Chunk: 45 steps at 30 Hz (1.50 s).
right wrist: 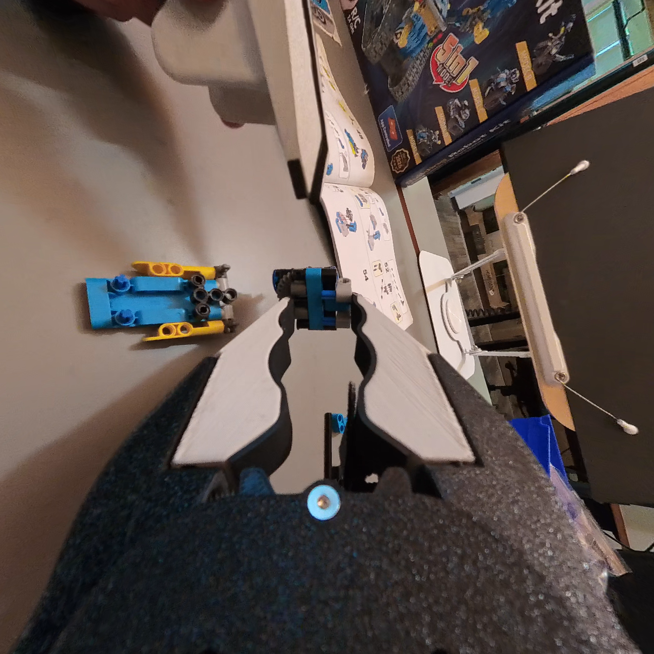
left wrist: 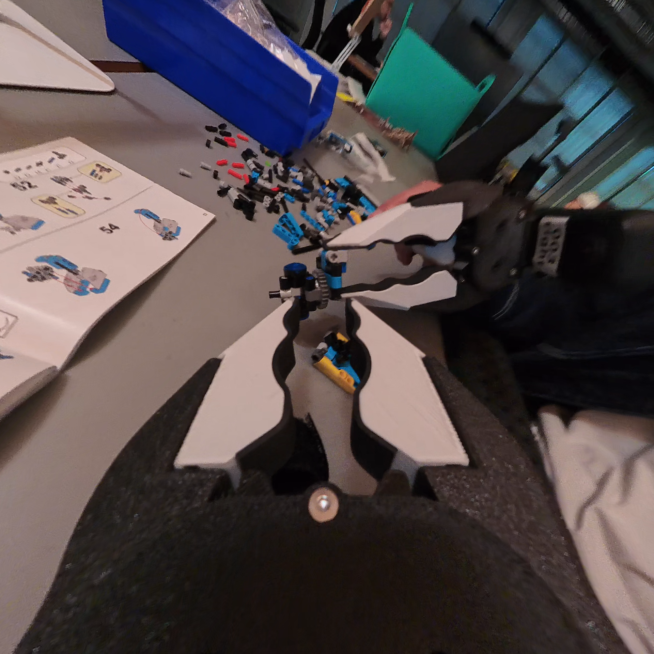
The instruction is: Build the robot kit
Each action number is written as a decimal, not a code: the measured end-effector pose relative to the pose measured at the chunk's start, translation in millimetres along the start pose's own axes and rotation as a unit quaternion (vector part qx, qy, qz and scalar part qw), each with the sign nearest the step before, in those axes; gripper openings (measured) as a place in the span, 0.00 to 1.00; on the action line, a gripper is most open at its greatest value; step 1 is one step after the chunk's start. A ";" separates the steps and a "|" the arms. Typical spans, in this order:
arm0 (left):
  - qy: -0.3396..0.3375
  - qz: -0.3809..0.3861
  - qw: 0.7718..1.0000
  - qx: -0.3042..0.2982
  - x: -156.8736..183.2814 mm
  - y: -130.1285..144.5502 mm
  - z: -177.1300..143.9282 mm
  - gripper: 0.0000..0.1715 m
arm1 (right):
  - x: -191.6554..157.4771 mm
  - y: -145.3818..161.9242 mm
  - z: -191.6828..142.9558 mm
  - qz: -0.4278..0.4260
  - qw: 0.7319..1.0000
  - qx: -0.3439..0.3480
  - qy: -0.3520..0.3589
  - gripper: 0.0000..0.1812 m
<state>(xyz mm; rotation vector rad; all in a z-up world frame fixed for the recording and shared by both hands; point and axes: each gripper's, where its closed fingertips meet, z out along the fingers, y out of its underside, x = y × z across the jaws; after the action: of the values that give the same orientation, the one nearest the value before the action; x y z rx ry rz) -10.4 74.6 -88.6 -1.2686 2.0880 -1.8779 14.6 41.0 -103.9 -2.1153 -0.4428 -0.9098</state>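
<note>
- While the right gripper (right wrist: 320, 304) clamps a small blue-and-black gear-bearing brick assembly (right wrist: 311, 297), it holds it level above the grey table (left wrist: 159, 354).
- Left gripper (left wrist: 318, 302): jaws apart, grasping nothing, tips just beneath that assembly, angled down.
- Flat blue-and-yellow brick chassis (right wrist: 159, 300) lies on the table below; open instruction booklet (left wrist: 88, 230) nearby.

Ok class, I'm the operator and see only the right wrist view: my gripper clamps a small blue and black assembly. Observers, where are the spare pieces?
Observer: A pile of loose pieces lies on the table beside a blue bin, beyond the assembly.
Operator: Is the left gripper open?
Observer: Yes, open; through its gap the yellow and blue build shows on the table.
Operator: What holds the right gripper?
Observer: A person's hand wraps its grip.
</note>
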 end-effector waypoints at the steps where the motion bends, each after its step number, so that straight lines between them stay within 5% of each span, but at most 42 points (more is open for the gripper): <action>1: -0.008 0.019 1.000 -0.005 1.3 1.3 1.3 0.14 | -0.1 -0.6 -0.1 -0.001 1.000 0.001 0.001 0.17; 8: -0.023 0.078 0.996 -0.040 7.5 12.7 9.3 0.13 | -0.1 -1.0 0.4 0.000 1.000 0.005 0.002 0.18; 45: -0.022 0.078 0.996 -0.046 7.9 15.9 9.9 0.12 | 3.1 -6.0 -0.7 0.013 1.000 0.023 0.007 0.17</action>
<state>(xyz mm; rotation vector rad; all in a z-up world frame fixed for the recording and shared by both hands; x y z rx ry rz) -18.5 60.7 -101.0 -1.1166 2.2021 -1.6940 12.9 44.4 -98.2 -2.0680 -0.4242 -0.8904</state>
